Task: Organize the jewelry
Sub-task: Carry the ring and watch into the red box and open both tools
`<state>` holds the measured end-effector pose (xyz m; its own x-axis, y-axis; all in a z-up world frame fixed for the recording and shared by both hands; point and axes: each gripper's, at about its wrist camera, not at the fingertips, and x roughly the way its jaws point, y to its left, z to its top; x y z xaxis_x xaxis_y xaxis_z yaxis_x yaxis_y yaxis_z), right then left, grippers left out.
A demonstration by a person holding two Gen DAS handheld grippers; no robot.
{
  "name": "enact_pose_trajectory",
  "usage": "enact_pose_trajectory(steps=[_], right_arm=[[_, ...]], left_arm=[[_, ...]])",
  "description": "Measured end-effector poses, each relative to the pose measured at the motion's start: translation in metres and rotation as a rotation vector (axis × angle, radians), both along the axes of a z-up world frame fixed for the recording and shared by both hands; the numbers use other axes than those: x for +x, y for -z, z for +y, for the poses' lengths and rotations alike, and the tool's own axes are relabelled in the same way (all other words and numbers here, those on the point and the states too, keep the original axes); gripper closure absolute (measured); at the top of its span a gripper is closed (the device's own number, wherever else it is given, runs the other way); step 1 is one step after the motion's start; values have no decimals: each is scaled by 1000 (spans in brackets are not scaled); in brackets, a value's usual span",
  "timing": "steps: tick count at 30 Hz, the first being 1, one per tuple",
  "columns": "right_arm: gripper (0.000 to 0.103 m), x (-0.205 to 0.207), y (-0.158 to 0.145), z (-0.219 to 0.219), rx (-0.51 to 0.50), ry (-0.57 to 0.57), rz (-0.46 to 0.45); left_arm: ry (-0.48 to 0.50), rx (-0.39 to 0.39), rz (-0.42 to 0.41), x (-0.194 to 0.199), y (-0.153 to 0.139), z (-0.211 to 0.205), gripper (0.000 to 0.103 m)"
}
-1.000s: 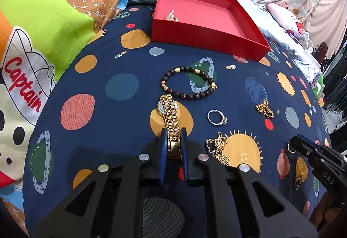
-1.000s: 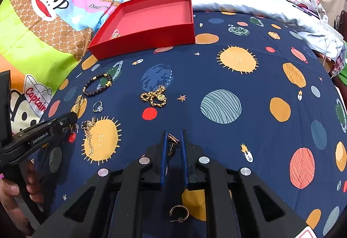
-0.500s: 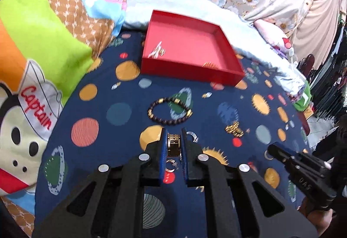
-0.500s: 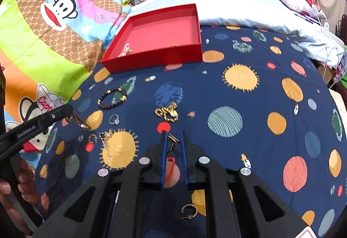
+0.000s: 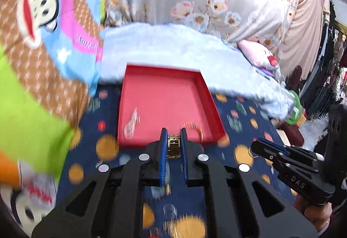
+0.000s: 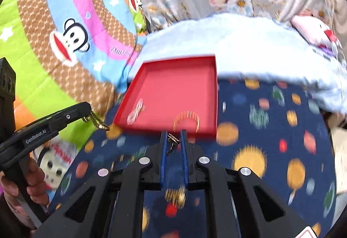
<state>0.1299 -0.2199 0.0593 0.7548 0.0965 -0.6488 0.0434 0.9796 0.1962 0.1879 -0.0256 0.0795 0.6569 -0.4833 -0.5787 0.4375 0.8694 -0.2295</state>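
Observation:
My left gripper (image 5: 173, 137) is shut on a gold watch (image 5: 174, 146), held in the air just before the near wall of the red tray (image 5: 164, 73); the watch band hangs from it in the right wrist view (image 6: 96, 121). My right gripper (image 6: 172, 140) is shut on a small earring (image 6: 172, 143), also lifted near the red tray (image 6: 177, 60). The tray holds a silver piece (image 6: 135, 113) at the left and a gold hoop (image 6: 187, 119) at the near right.
The tray lies on a navy bedspread with coloured planets (image 6: 271, 140). A gold chain piece (image 6: 174, 195) lies blurred on it below my right gripper. A monkey-print quilt (image 6: 65, 42) rises at the left, and pale blue bedding (image 5: 164, 47) lies behind the tray.
Both grippers have lifted off the bedspread with their pieces and moved forward toward the red tray. The watch has left the bedspread; the bracelet and ring have dropped out of view.

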Motion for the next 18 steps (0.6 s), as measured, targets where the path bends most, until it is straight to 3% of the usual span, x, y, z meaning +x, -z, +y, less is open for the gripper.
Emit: enact_pose_trajectory(steps=[6,11,18], right_arm=[[92,99,-3,-12,13,-26,13],[92,169,20,-18,25,-37,55],[91,214,56,-20,13,-52,124]], left_arm=[[-10,-13,-30,85,-8,-31,92],[-38,9,14,151,11,-50,92],[-66,72,81,199,48,-64,92]])
